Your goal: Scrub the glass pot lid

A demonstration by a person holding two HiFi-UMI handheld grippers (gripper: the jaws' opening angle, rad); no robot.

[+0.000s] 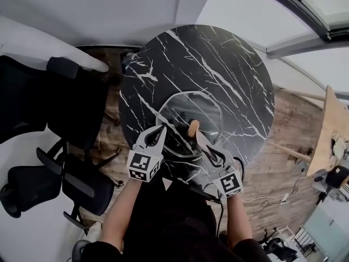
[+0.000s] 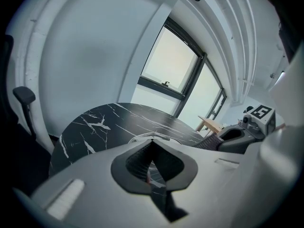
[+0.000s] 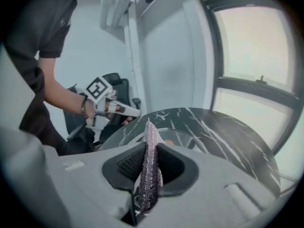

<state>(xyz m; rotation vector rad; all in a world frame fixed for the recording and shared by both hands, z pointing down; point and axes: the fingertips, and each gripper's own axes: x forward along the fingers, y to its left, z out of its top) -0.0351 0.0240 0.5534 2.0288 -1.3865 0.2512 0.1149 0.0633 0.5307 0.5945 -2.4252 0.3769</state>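
Note:
The glass pot lid (image 1: 188, 119) lies flat on the round black marble table (image 1: 240, 75), with its wooden knob (image 1: 193, 128) standing up in the middle. My left gripper (image 1: 162, 129) is shut, its tips right at the lid's near-left rim; nothing shows between its jaws in the left gripper view (image 2: 152, 148). My right gripper (image 1: 210, 152) hovers at the lid's near-right side, just short of the knob. It is shut on a purple-grey glittery scrub cloth (image 3: 150, 165) that stands up between the jaws. Beyond the cloth I see the lid (image 3: 190, 139) and the left gripper (image 3: 128, 110).
Black office chairs (image 1: 71, 108) crowd the table's left side on a wooden floor. A light wooden table (image 1: 329, 135) stands at the far right, with cables on the floor near it. Windows rise behind the marble table (image 2: 175, 65).

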